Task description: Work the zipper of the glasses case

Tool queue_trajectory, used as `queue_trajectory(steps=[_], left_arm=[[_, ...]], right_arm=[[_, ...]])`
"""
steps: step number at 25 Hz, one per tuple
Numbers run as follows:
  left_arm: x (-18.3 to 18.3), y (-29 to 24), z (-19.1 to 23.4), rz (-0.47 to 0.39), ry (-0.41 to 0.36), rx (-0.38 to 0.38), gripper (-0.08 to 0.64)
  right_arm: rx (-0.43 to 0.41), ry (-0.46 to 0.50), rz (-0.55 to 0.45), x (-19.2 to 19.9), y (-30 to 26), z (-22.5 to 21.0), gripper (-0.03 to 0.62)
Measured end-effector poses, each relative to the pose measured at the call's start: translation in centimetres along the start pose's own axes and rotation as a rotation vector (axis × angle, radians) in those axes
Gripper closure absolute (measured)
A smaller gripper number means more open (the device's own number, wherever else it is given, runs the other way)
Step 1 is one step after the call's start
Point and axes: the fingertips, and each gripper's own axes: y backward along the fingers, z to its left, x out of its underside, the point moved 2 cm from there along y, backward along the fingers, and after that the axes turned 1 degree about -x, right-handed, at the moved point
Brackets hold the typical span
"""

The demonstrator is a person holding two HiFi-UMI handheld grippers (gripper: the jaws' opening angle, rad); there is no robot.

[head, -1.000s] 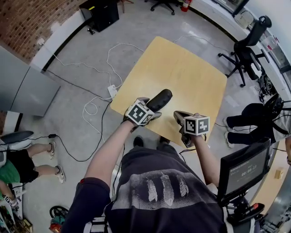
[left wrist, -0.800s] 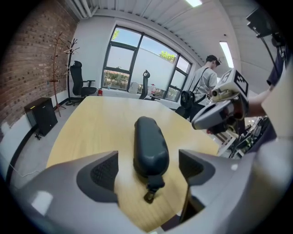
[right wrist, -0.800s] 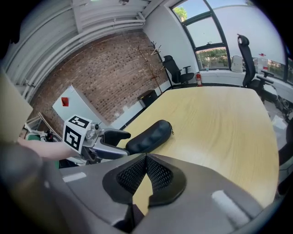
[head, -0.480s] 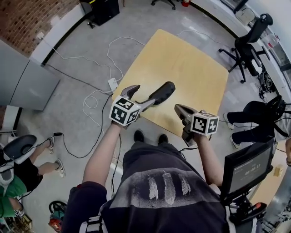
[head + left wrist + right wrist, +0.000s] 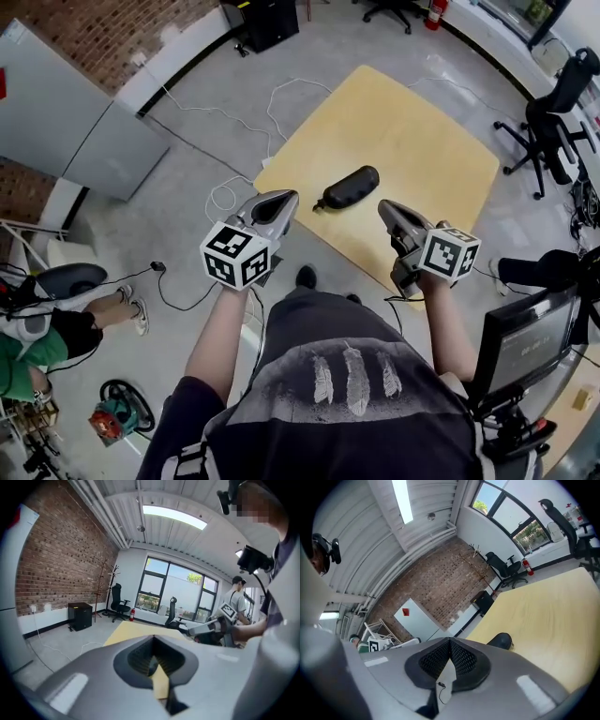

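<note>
The glasses case (image 5: 347, 187) lies closed-looking and flat on the pale wooden table (image 5: 422, 131), near that table's closest edge and toward its left corner, with bare tabletop open beyond it and to its right. Both grippers are held up in the air short of the case, touching nothing. The left gripper (image 5: 279, 201) hangs by the table's left corner, just beside the case's left end, its jaws clenched together with nothing between them. The right gripper (image 5: 390, 210) hangs above the near edge, to the right of the case, its jaws likewise pressed tight and empty; from its own view the case (image 5: 501, 641) shows just past the jaw tips. The table stands alone on a grey floor, with white cables (image 5: 234, 117) trailing off its left side, a black office chair (image 5: 555, 111) beyond its right corner, and a brick wall (image 5: 103, 33) at the far left.
</note>
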Motion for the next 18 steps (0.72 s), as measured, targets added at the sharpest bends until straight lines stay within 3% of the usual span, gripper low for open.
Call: queue_trajectory(steps=[2,7,15,18], left_arm=[[-1.0,0.7,-1.9,0.003,-0.006,-0.034,0.560],[-2.9,2.7,-5.7,0.023,-0.160,-0.156,0.560],[-2.2,5.9,-12.0,0.007,-0.152,-0.214,0.560],[-2.2,8.6,-12.7,0.006,-0.166,-0.267,0.560]], right_arm=[[-0.038,-0.007,-0.019,-0.8,2.0,0.5,0.591],[-0.136,-0.026,-0.047,-0.9,5.6,1.7,0.591],[-0.259,-0.044,-0.019,0.9,8.7,2.5,0.591],[-0.327,0.023,0.026,1.6,7.9,4.6,0.591]])
